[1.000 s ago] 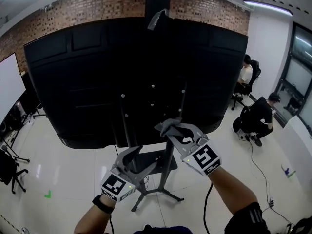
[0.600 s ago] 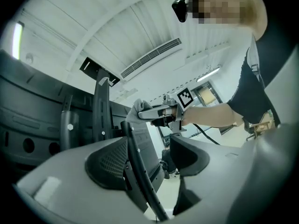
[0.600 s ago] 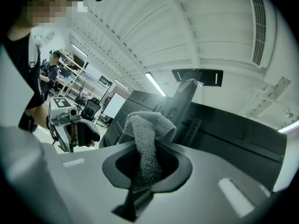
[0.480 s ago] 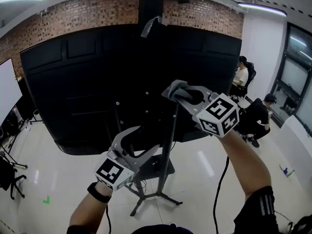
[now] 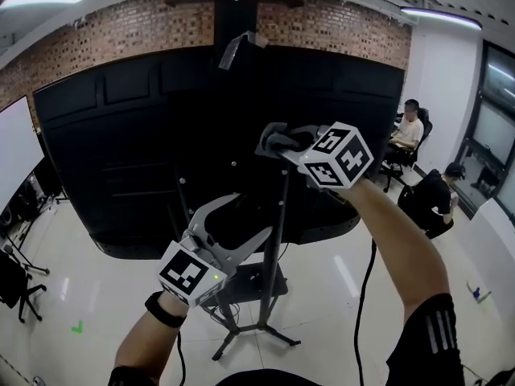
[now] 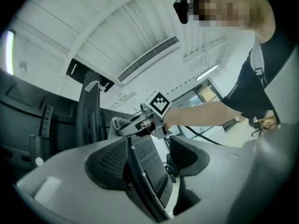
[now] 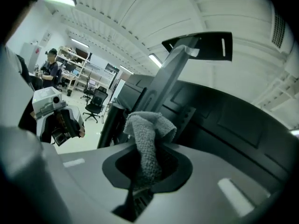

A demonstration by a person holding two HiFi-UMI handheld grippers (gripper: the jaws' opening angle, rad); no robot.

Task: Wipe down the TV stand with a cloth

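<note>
Head view has the right gripper (image 5: 282, 143) raised to the upper part of the TV stand's upright post (image 5: 276, 240). Its jaws are pinched tight on a bunched grey cloth (image 5: 272, 137). Whether the cloth touches the post I cannot tell. The left gripper (image 5: 237, 227) sits lower, just left of the post, jaws spread wide and holding nothing.

This looks like the wiping step on the post itself. The next move calls for pressing the cloth onto the post and drawing it along, with the grip kept firm.

The black TV (image 5: 121, 151) lies close behind the post, so room there looks tight. A dark cable (image 5: 366, 288) hangs right of the post. Two seated people (image 5: 438, 191) are well right of the post, clear of the work.
</note>
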